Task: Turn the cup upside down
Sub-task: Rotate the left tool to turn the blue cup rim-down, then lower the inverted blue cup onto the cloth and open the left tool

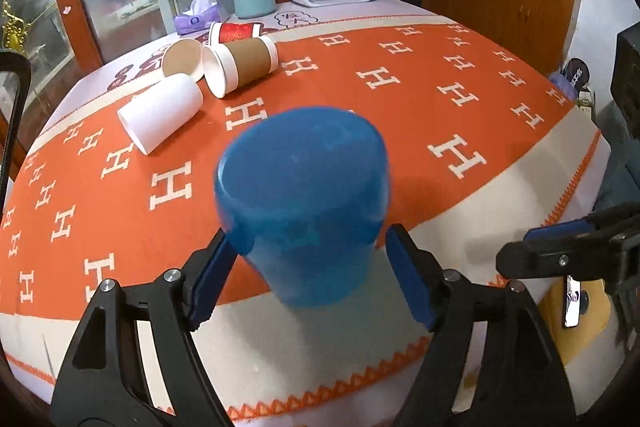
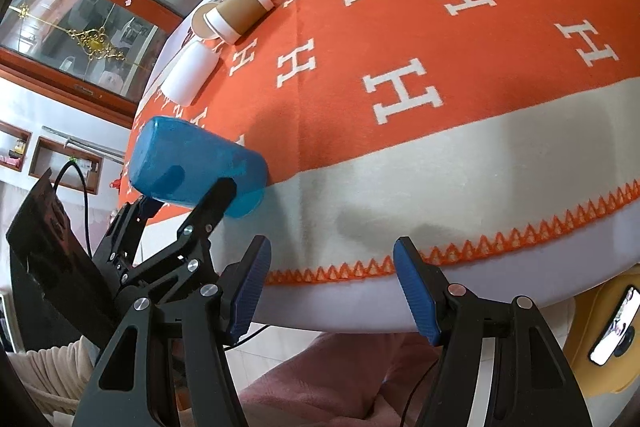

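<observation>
While the left gripper point(image 1: 310, 269) clamps the blue plastic cup point(image 1: 304, 203) at the blanket's point(image 1: 400, 115) near edge, the right gripper point(image 2: 332, 287) gapes empty.

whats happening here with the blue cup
The left gripper has its two fingers around the blue cup, which stands base-up, or close to it, on the pale border of the orange blanket. The cup looks blurred, and the right-hand pad shows a gap, so the grip looks loose. The right gripper is open and empty at the table edge. Several paper cups lie on their sides further back.
</observation>
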The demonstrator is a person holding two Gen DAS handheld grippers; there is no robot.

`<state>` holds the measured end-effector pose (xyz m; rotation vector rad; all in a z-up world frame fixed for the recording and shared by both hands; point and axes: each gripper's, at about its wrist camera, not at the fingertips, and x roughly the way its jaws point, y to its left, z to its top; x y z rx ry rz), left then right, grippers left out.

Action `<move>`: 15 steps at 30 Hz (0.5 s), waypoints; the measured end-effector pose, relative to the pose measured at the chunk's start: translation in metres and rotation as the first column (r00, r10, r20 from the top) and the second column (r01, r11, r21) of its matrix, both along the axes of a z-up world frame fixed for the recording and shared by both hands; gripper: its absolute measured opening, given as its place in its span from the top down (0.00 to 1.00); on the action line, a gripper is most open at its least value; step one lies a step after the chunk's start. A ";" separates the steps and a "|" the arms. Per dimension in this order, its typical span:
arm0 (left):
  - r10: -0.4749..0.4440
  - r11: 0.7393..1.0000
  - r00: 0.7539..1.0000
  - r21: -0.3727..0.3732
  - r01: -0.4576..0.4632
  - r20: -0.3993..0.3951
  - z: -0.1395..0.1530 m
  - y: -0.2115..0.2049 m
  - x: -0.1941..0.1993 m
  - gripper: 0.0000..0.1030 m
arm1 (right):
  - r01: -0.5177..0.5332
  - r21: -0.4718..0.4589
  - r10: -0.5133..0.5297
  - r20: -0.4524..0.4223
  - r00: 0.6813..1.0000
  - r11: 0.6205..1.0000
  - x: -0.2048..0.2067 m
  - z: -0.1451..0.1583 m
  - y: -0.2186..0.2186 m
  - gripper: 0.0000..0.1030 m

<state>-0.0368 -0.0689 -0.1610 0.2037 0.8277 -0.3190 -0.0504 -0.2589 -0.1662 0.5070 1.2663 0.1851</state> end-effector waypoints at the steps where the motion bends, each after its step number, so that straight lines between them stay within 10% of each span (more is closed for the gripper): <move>1: -0.004 1.000 1.000 0.000 0.004 0.001 0.001 0.001 -0.001 0.26 | -0.002 -0.002 0.002 0.002 1.000 1.000 0.001 0.001 0.001 0.36; 15: 0.070 0.996 0.995 -0.046 -0.073 -0.069 0.068 0.033 -0.008 0.24 | -0.076 -0.067 0.081 0.091 0.993 0.995 0.015 0.054 0.033 0.36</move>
